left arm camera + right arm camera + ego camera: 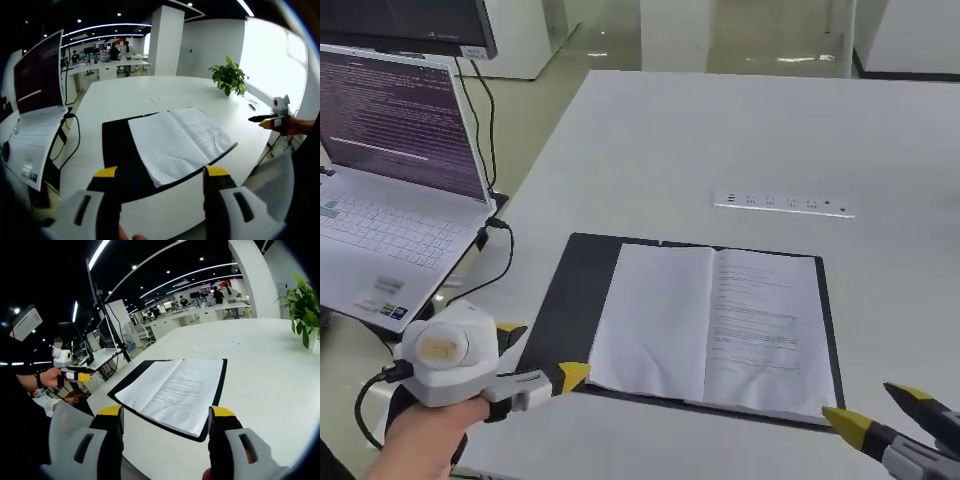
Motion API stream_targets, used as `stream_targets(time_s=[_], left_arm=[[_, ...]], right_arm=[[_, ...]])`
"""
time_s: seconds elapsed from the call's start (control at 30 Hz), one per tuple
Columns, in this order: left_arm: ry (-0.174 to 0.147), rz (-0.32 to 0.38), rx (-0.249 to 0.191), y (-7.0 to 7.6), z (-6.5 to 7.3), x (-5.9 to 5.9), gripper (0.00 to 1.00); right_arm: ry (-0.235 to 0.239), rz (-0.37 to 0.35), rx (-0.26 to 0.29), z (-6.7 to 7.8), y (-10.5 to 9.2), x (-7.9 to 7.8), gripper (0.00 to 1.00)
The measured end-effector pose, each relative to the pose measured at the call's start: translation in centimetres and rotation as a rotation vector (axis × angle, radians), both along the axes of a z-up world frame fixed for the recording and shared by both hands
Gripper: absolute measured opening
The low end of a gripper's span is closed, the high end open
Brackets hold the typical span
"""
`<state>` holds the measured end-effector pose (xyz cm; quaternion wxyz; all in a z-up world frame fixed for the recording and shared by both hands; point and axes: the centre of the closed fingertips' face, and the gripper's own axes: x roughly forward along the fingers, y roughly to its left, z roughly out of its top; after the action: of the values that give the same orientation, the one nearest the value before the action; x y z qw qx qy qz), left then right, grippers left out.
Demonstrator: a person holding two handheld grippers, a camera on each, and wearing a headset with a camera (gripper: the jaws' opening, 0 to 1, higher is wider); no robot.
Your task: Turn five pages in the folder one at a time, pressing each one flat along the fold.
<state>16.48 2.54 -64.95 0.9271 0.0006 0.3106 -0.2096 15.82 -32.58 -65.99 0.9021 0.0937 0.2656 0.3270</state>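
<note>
While folder (570, 300) lies open near table (720, 130) edge, left hand-held gripper (542, 352), right hand-held gripper (868, 403) flank it, spread.

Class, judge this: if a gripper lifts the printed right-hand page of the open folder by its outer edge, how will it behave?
Likely floppy and light: the printed page looks like one thin sheet, bowed near the fold. It would probably hinge there, held in the folder, rather than slide free.

Your folder (565, 300) is black, its pages (655, 320) white with grey print on the right; left gripper (542, 352) and right gripper (872, 405) are yellow-tipped.
</note>
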Motion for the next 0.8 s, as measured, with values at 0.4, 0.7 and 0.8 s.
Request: stream_targets(time_s=[0.4,0.7,0.8], left_arm=[[-0.002,-0.076,0.000,-3.8,0.4,1.2,0.67],[-0.010,-0.174,-0.007,-8.5,0.7,3.0,0.67],[-0.008,-0.195,-0.011,-9.8,0.7,3.6,0.67]], right_arm=[[0.013,-0.027,0.009,0.1,-0.2,-1.5,0.68],[0.010,-0.048,0.020,-0.2,-1.2,-1.7,0.68],[0.011,-0.056,0.023,-0.3,-1.5,-1.9,0.68]])
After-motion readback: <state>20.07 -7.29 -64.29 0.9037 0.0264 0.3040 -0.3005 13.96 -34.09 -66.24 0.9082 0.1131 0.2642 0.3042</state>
